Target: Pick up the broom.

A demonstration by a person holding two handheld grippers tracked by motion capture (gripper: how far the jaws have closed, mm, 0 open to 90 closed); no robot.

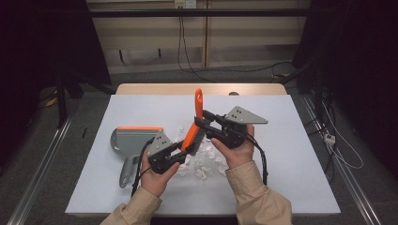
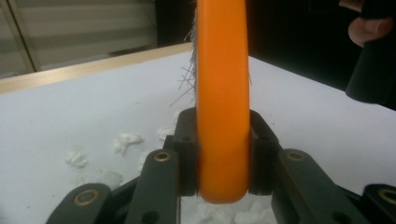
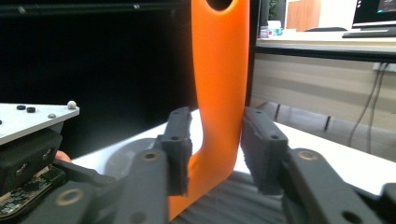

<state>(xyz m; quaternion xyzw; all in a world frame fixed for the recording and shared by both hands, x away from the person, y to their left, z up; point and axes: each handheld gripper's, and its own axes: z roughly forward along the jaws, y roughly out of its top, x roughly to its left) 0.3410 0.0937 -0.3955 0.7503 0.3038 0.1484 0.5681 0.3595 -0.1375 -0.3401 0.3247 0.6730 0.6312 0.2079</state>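
Brush (image 1: 194, 126) upright over scattered white scraps (image 1: 202, 165) mid-table, orange handle clamped low between left gripper (image 1: 184, 149) pads; right gripper (image 1: 205, 123) jaws around upper handle, slackened, gap visible beside one pad. Bristles mostly hidden behind handle; handle top cut off in both gripper views. Dustpan (image 1: 133, 143) well left

A white table (image 1: 291, 187) with a pale wooden far edge (image 1: 202, 88) stands on a grey carpeted floor (image 1: 70, 122). At twelve o'clock a beige panelled wall (image 1: 150, 42) carries a socket (image 1: 184, 4), and black cables (image 1: 187, 56) hang from it and trail over the floor toward two o'clock. Dark curtains (image 1: 37, 51) close in at ten and two o'clock. Metal rails (image 1: 42, 168) run along the floor at eight and four o'clock. A white power strip (image 1: 330, 138) lies at three o'clock. Lighting is dim and even.
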